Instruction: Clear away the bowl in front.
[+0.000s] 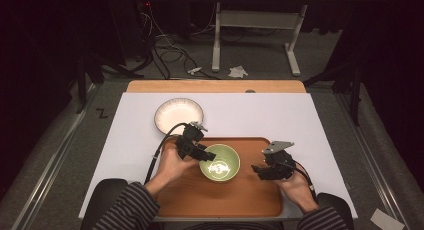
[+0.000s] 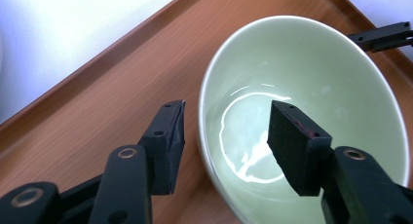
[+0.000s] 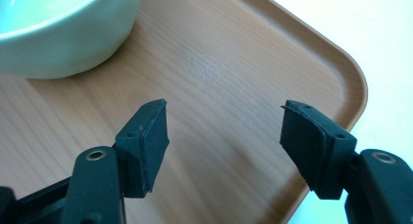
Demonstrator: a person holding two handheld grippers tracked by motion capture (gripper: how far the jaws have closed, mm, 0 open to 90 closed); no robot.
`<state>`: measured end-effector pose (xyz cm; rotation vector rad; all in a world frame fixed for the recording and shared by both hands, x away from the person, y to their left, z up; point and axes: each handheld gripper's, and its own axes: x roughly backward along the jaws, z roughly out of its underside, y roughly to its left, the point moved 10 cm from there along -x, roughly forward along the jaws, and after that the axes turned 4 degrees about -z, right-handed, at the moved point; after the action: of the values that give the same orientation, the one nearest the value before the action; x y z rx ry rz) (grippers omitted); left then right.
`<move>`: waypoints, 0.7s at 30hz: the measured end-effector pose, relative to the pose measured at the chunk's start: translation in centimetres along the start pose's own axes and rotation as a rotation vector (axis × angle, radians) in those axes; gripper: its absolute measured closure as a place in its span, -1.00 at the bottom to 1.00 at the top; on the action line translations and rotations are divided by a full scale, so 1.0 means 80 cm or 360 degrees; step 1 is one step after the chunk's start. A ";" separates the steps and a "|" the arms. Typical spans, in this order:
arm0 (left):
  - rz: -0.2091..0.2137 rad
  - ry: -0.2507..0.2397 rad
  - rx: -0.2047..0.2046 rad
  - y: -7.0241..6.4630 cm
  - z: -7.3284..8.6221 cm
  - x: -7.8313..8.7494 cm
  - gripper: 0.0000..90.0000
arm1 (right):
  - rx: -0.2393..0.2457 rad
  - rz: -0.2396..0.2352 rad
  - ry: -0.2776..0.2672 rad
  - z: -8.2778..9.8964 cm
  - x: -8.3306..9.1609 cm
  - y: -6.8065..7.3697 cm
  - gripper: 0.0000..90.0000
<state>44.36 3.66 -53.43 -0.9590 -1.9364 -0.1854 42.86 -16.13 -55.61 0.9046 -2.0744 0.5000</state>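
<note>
Broadly, a white table cover (image 1: 310, 120) spreads under everything, and on its near part lies the wooden tray (image 1: 250, 197), which serves as the landmark for the rest. Beyond the tray's far left corner, off its rim and on the white cover, sits a white plate (image 1: 178, 115).

On the tray, a little left of its middle and toward its far edge, stands the green bowl (image 1: 220, 162), upright, its glazed inside catching a bright reflection. In the left gripper view the bowl (image 2: 311, 87) rests flat on the tray's wood (image 2: 112, 117), with the tray's raised edge running behind it.

The left gripper (image 1: 209, 155) hangs over the tray's far left part, at the bowl's left rim. Its jaws are released: seen along the left gripper (image 2: 226, 136), one black pad stands outside the bowl wall and the other over the bowl's inside, so the rim lies between them, and neither pad presses on it. The person's left hand (image 1: 172, 167) holds that gripper from the tray's near left side.

The right gripper (image 1: 260, 170) sits over the tray's right part, clear of the bowl. Viewed along the right gripper (image 3: 224, 136), its jaws are spread wide with bare tray wood (image 3: 234, 63) between them; the bowl (image 3: 63, 34) stands off to the upper left, and the tray's rounded corner lies just past the right pad.
</note>
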 end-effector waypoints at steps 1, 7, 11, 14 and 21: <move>0.0000 -0.0002 -0.0007 -0.001 0.000 0.002 0.06 | 0.0001 0.0000 0.0000 0.000 0.000 0.000 -0.21; 0.0021 0.0003 -0.0025 -0.006 -0.001 0.009 0.04 | 0.0003 -0.0004 0.0004 0.000 0.001 0.000 -0.21; 0.0006 -0.0042 -0.0026 -0.007 -0.003 0.017 0.05 | 0.0002 -0.0006 -0.0001 0.000 0.000 -0.001 -0.21; 0.0010 -0.0089 -0.0012 -0.008 -0.005 0.026 0.06 | 0.0004 -0.0002 -0.0001 0.000 0.000 -0.001 -0.21; -0.0018 -0.0107 -0.0020 -0.009 0.001 0.046 0.06 | 0.0006 0.0007 0.0005 0.001 0.001 -0.001 -0.21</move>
<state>42.84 5.25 -50.35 -0.9738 -2.0048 -0.1740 42.83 -16.25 -55.57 0.9011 -2.0740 0.5072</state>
